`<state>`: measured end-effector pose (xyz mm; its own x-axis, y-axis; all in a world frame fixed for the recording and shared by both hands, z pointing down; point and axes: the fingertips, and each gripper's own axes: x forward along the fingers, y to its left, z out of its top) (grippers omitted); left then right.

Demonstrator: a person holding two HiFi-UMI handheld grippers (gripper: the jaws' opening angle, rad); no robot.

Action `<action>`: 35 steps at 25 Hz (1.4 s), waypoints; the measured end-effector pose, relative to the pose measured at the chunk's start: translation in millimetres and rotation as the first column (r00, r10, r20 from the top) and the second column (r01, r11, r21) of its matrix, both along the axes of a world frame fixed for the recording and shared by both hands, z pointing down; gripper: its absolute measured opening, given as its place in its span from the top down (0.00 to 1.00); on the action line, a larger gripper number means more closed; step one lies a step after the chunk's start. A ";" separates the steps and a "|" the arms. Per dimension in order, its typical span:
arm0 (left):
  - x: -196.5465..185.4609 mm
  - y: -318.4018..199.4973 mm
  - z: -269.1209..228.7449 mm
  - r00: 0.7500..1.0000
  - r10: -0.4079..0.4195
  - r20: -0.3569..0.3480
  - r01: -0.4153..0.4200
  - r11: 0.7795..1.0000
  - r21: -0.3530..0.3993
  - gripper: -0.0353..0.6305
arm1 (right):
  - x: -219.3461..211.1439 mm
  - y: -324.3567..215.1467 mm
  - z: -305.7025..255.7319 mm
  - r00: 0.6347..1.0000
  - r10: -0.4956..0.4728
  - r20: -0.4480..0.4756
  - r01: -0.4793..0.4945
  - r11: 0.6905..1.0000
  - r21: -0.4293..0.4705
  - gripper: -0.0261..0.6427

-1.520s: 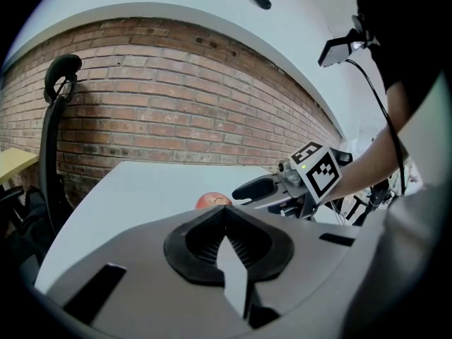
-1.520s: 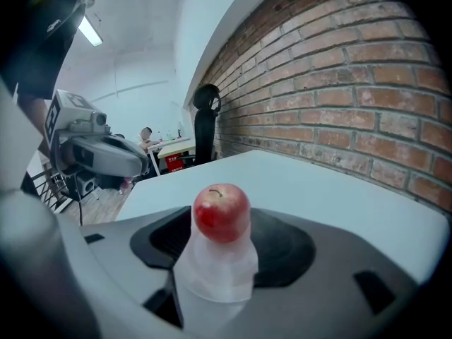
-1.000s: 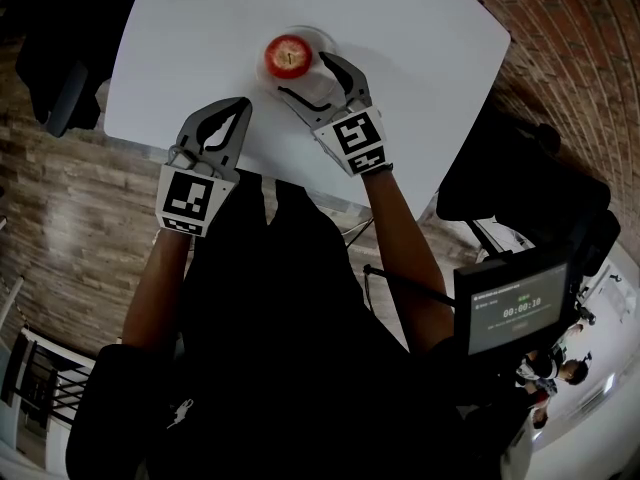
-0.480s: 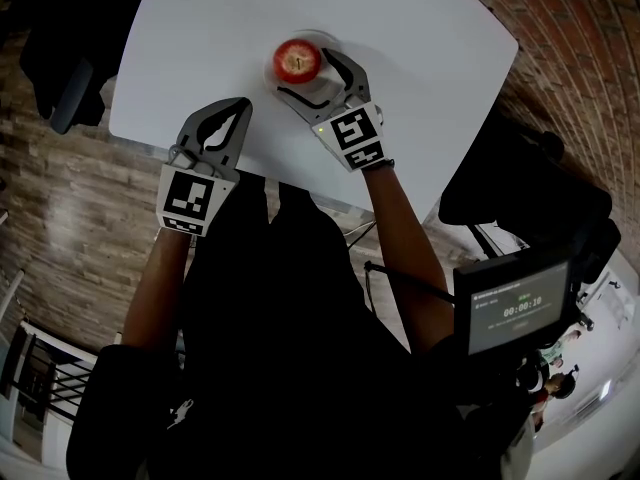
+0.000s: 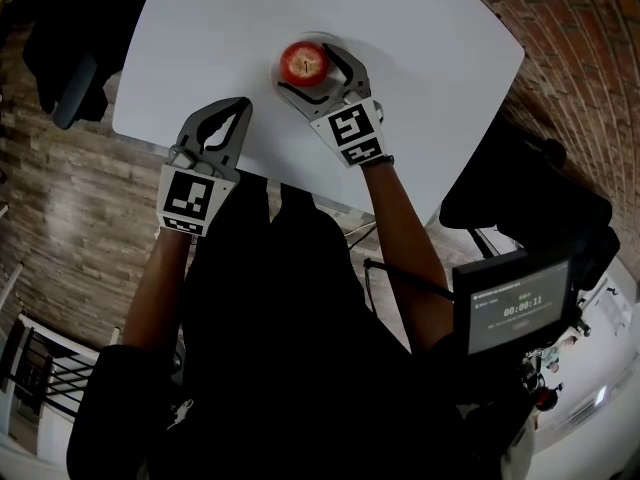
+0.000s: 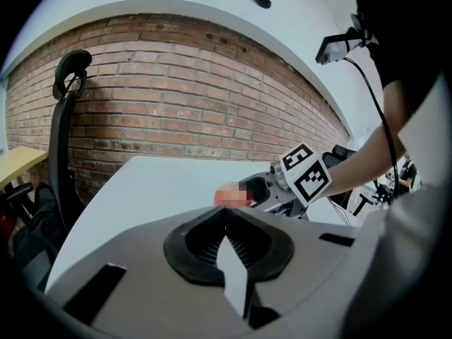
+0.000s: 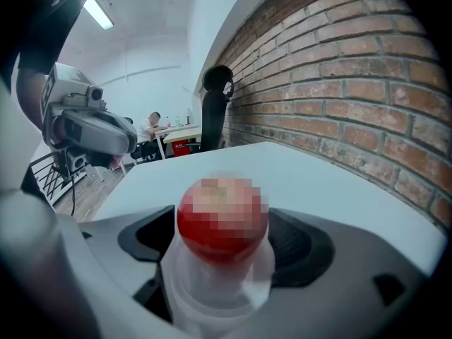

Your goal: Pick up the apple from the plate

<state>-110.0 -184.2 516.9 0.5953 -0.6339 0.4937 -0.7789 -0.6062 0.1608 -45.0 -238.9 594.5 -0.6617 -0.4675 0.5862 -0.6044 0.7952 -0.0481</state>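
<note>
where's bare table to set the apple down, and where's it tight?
Bare: the far half of the table beyond the plate, plus the strip left of it, past the left gripper. Tight: the near edge, where the right gripper, jaws just opened wider, straddles the apple and the left sits beside it.

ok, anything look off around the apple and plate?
Nothing stands out. The red apple sits on the small translucent round plate on the white table; nothing spilled. The right hand-held gripper has just opened wider; its jaws stand apart with the apple between them, not pressing.
</note>
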 end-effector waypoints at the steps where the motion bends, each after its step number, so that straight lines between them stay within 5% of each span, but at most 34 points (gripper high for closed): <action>1: -0.6 -0.1 0.2 1.000 -0.001 0.000 0.001 1.000 -0.001 0.94 | -0.8 -0.7 -0.1 1.000 0.000 0.000 0.000 1.000 0.001 0.37; 35: -1.4 -6.3 -0.4 1.000 0.021 0.012 -0.021 1.000 0.009 0.94 | 1.5 -13.3 -13.5 0.997 0.051 0.050 -0.051 0.999 0.012 0.37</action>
<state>-111.4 -190.6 516.5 0.6026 -0.6258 0.4952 -0.7677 -0.6240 0.1457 -43.5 -252.2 581.0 -0.6647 -0.5088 0.5470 -0.6413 0.7642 -0.0684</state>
